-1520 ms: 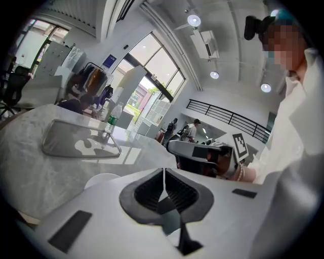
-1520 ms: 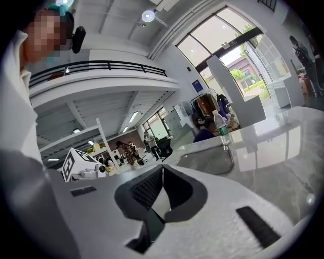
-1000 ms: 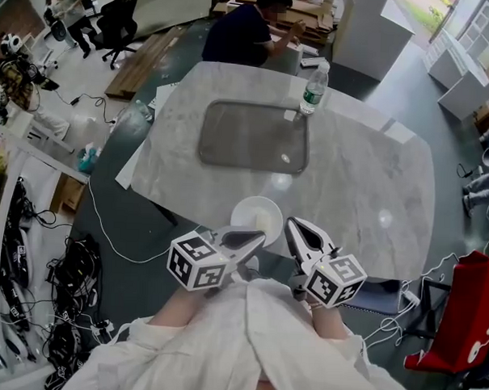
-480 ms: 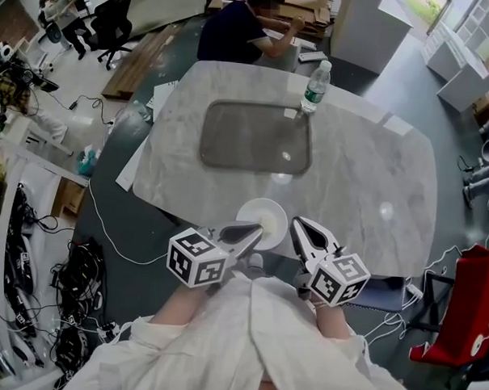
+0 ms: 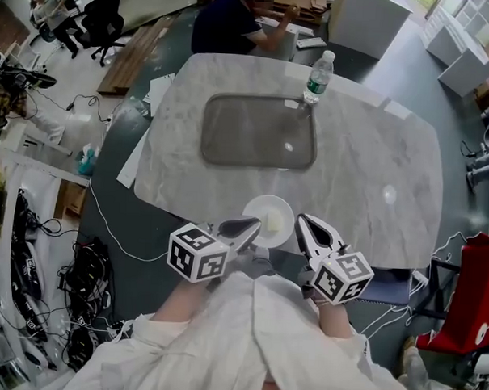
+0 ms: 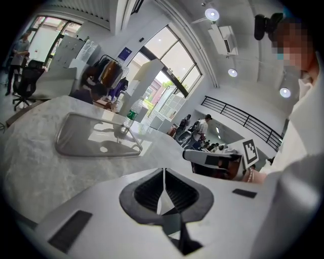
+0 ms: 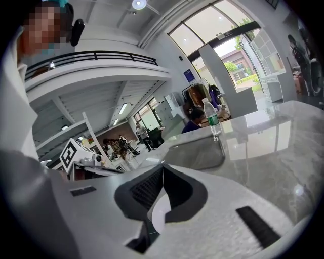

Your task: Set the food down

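At the near edge of the marble bench (image 5: 375, 180), the white bowl (image 5: 269, 214) of food is drifting slightly rightward from a moment ago. Its rim is still being pinched on either side by the closed left gripper (image 5: 254, 225) and right gripper (image 5: 301, 222), so it is probably not yet resting down. Beyond, a grey tray (image 5: 259, 131) and water bottle (image 5: 317, 78) are sitting in an open office.

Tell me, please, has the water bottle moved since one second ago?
No. The water bottle stands at the same far right corner of the grey tray as before; only the camera has shifted.
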The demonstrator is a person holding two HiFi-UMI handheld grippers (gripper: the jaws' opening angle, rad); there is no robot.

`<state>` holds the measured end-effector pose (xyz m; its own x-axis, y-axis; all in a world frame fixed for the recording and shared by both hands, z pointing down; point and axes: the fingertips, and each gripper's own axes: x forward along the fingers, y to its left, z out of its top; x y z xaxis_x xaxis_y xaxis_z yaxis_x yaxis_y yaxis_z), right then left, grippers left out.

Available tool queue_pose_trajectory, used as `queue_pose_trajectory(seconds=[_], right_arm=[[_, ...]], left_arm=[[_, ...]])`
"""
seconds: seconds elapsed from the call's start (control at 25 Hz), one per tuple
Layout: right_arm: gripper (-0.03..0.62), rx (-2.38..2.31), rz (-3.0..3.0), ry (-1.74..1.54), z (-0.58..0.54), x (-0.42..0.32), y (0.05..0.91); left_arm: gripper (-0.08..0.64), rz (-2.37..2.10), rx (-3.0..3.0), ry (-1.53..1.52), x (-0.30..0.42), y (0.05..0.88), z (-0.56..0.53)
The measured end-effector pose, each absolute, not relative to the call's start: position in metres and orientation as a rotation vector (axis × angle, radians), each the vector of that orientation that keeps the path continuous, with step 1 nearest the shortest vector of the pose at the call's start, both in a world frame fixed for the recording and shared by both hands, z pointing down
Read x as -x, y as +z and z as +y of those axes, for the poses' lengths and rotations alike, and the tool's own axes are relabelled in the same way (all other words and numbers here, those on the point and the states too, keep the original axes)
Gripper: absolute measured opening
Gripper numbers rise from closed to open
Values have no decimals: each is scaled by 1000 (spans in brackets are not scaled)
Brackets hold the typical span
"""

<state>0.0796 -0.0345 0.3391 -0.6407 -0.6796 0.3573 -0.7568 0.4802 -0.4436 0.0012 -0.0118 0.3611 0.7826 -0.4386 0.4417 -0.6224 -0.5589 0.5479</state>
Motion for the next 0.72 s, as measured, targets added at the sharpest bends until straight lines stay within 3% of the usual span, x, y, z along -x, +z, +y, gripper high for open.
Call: queue_pose_trajectory(seconds=[0.72], right_arm=[[4, -1267, -2346, 1034, -29, -86, 415]], left_arm=[[25, -833, -2083, 462, 24, 429, -23]])
